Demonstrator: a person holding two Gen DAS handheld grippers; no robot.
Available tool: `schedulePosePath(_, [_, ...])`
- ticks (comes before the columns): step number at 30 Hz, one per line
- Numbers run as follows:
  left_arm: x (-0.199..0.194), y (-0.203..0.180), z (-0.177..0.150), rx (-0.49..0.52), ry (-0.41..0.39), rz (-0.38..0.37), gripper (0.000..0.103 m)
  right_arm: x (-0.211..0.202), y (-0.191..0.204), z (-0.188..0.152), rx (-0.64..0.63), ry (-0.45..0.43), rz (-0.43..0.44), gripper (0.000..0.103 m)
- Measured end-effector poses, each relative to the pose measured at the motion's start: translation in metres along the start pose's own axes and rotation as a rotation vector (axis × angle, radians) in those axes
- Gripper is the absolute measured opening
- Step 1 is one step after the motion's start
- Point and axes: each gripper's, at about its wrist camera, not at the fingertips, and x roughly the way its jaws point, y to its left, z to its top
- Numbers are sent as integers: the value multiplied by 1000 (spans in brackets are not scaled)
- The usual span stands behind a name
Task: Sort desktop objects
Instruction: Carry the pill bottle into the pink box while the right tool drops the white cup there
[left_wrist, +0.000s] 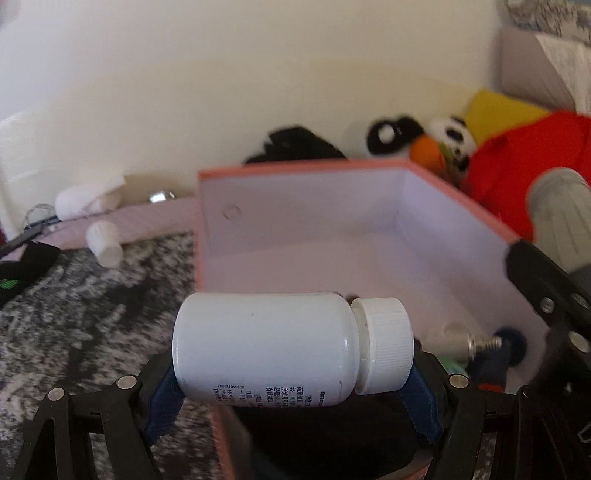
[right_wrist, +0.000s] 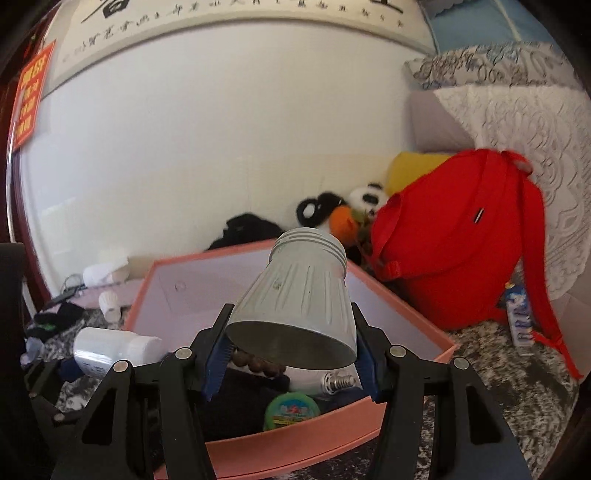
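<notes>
The pink box (right_wrist: 295, 443) is the largest of the task's things and sits open on the mottled grey surface (right_wrist: 498, 387), which may be a rug or a bed cover rather than a desk; the fisheye blur leaves that unsettled. With its pale lilac inside facing up, it serves as the collecting bin, which explains why both tongs hover at its near rim. Already lying in its near end are a dark cloth (right_wrist: 240, 398), a screw-base light bulb (right_wrist: 332, 380), a string of brown beads (right_wrist: 258, 363) and a small green round tin (right_wrist: 291, 408).

The right tongs (right_wrist: 291, 354) are clenched on the grey lamp housing (right_wrist: 299, 306), a ribbed, cone-shaped shell with grooved rings at its narrow end and an open, hollow wide mouth turned toward the camera. It is held tilted above the box's near end, seemingly ready to be let go inside.

The left tongs (left_wrist: 291, 391) are grasping the white pill bottle (left_wrist: 288, 347) across its length, one pad at the base and one at the ribbed screw cap. It lies sideways, glossy, with small printed text on its underside, just over the box's near wall, so a release should drop it in.

Well apart, beyond the box's left side, a smaller white bottle (left_wrist: 103, 243) lies on its side, unsorted.
</notes>
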Motion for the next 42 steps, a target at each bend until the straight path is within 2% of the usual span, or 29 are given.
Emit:
schedulePosePath(1, [3, -6, -2, 26, -3, 12, 84, 7, -2, -3, 3, 18, 12, 61])
schedulePosePath(2, [6, -10, -5, 49, -4, 14, 91, 15, -4, -5, 5, 40, 25, 62])
schedulePosePath(3, [10, -14, -8, 61, 6, -11, 96, 24, -3, -9, 3, 72, 46, 62])
schedulePosePath(4, [12, -16, -11, 62, 7, -30, 96, 33, -2, -11, 2, 103, 65, 62])
schedulePosePath(5, [12, -16, -12, 58, -5, -30, 97, 39, -2, -13, 9, 128, 77, 66])
schedulePosePath(7, [12, -16, -13, 52, -10, -33, 97, 44, -5, -17, 53, 147, 90, 86])
schedulePosePath(9, [12, -16, -12, 53, -11, -38, 97, 43, -7, -19, 76, 150, 77, 100])
schedulePosePath(10, [11, -17, -13, 54, -12, -38, 97, 40, -7, -19, 80, 146, 63, 103])
schedulePosePath(17, [9, -14, -15, 57, -17, -44, 97, 31, -10, -20, 79, 147, 27, 103])
schedulePosePath(38, [11, -13, -13, 59, -14, -50, 98, 41, -9, -17, 73, 155, 16, 103])
schedulePosePath(39, [7, -11, -10, 45, -20, -51, 97, 40, -8, -16, 69, 151, 6, 103])
schedulePosePath(42, [-19, 2, 1, -47, -77, -58, 93, 21, -6, -8, 81, 46, -43, 101])
